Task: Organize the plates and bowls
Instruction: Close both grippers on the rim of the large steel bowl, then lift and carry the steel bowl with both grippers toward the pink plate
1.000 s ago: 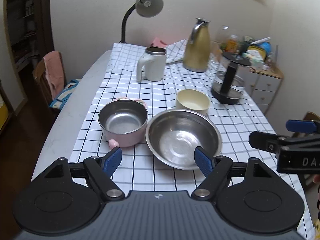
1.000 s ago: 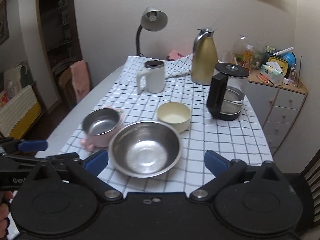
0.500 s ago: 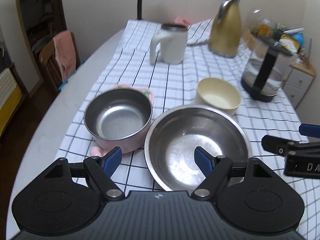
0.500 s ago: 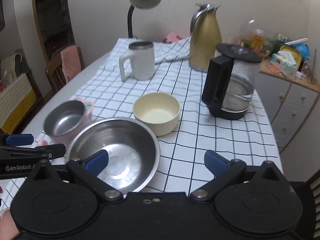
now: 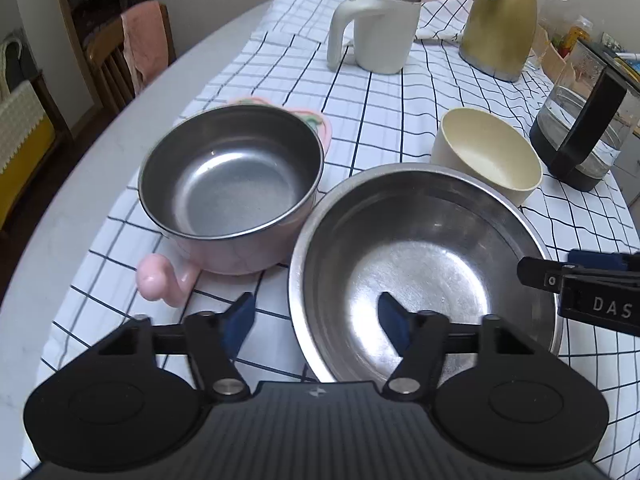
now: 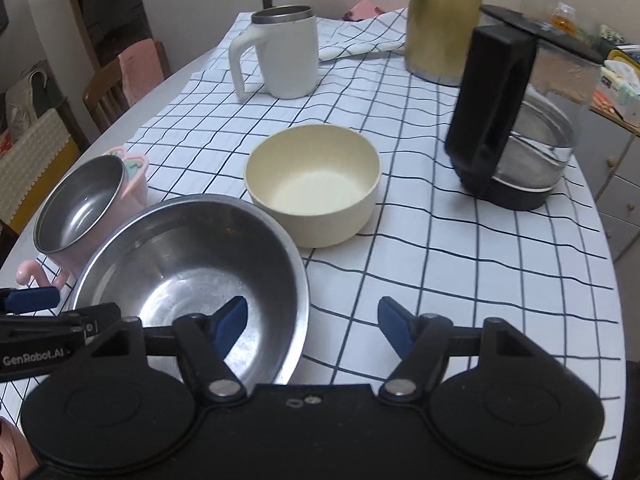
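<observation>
A wide steel bowl (image 5: 420,264) sits on the checked cloth near the front edge; it also shows in the right wrist view (image 6: 192,272). A pink pot with a steel inside (image 5: 232,176) stands to its left, and shows in the right wrist view (image 6: 80,208). A cream bowl (image 6: 312,184) stands behind the steel bowl, also in the left wrist view (image 5: 488,156). My left gripper (image 5: 316,320) is open, its jaws straddling the steel bowl's left rim. My right gripper (image 6: 312,320) is open, straddling the bowl's right rim. Both are empty.
A white mug (image 6: 284,56), a gold thermos jug (image 6: 444,20) and a glass coffee pot with a black handle (image 6: 508,120) stand behind on the table. A wooden chair with a pink towel (image 5: 132,52) is at the left. A cabinet (image 6: 616,148) is at the right.
Both grippers have moved forward and down toward the steel bowl, which now lies between them. Both stayed open. The bowls have not moved.
</observation>
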{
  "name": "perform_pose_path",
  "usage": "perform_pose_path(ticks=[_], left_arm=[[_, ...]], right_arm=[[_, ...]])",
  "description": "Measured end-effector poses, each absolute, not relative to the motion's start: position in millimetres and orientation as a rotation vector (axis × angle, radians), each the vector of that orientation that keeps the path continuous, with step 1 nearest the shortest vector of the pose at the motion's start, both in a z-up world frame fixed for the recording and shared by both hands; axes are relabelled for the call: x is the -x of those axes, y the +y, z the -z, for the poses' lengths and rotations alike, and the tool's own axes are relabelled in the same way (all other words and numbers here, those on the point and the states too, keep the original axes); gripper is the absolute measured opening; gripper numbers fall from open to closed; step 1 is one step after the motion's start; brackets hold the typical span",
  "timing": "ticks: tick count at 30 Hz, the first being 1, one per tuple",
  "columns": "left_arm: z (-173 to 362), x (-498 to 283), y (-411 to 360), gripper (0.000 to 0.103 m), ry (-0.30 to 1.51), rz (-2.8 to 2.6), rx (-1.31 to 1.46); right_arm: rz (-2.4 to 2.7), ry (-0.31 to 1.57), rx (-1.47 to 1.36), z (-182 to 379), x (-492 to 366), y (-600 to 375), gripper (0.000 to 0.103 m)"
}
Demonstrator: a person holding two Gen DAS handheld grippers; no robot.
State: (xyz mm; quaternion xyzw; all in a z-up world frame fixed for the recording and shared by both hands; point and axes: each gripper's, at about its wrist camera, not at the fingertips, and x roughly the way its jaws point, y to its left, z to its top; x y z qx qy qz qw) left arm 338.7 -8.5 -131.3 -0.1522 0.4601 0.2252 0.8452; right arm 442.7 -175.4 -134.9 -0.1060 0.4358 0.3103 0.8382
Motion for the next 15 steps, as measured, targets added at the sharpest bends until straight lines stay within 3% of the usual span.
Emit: perform_pose_path(ticks=[2,4,11,15], left_arm=[[132.5,-339.0,-6.5,0.051,0.978,-0.48,0.341],[133.5,-339.4,-5.7,0.035,0.988,-0.48,0.35],[132.4,-338.7,-6.0,0.018,0.993,-0.479,0.347],[130.3,-331.7,-7.7,0.016,0.994,-0.471,0.351]], right_arm=[[-0.67,0.939,0.219,138.2,-445.9,-173.7,0.054],[-0.673,0.95,0.214,139.7,-447.2,-172.8,0.045],[-0.684,0.958,0.205,139.0,-446.1,-173.5,0.015],[-0.667,0.951,0.213,136.4,-441.3,-176.7,0.012]])
